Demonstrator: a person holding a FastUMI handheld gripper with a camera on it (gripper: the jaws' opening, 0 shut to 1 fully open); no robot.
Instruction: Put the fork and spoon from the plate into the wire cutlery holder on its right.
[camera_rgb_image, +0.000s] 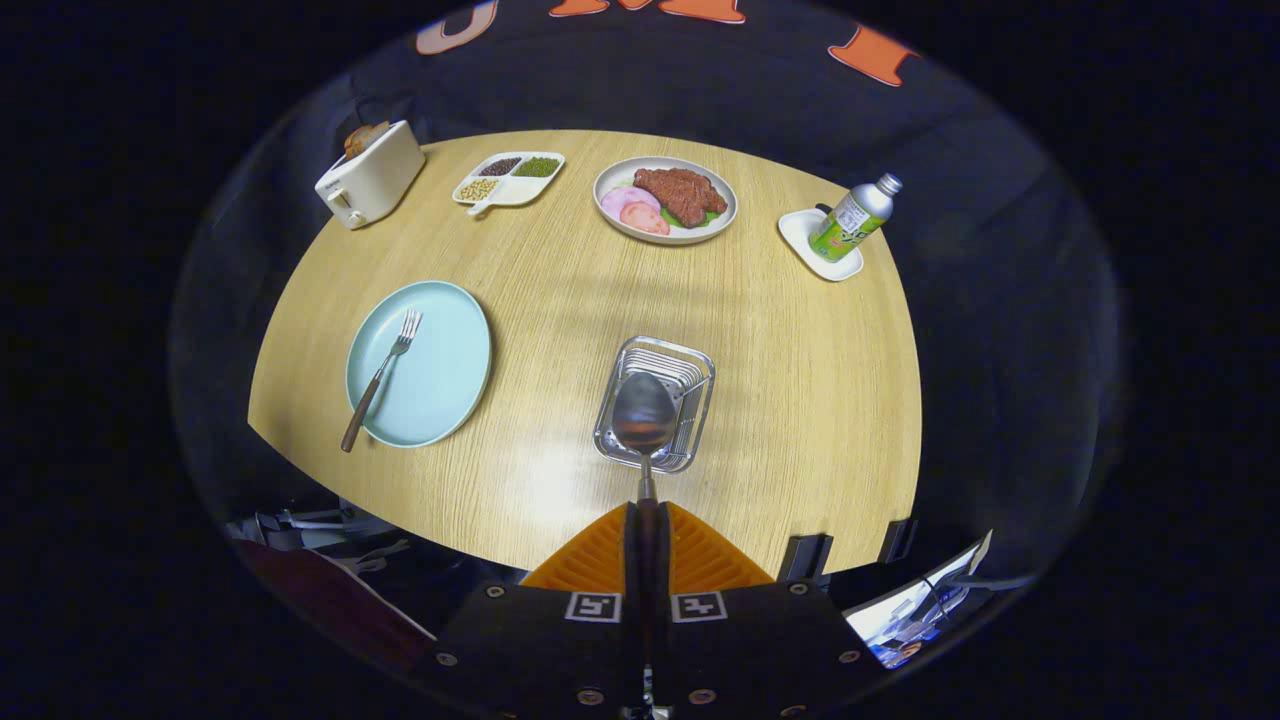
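Gripper: orange fingers closed tight on the handle of the spoon, bowl pointing ahead, above the wire cutlery holder.
Wire cutlery holder: on the wooden table, right of the light blue plate.
Fork: on the plate, tines away, dark handle over the near rim.
Far side: toaster, divided dish of beans, plate of meat, bottle on a white coaster.

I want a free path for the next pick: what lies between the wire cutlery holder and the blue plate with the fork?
Bare wooden table, as the gripper view shows; the gripper holds the spoon over the wire cutlery holder, right of the blue plate and fork.
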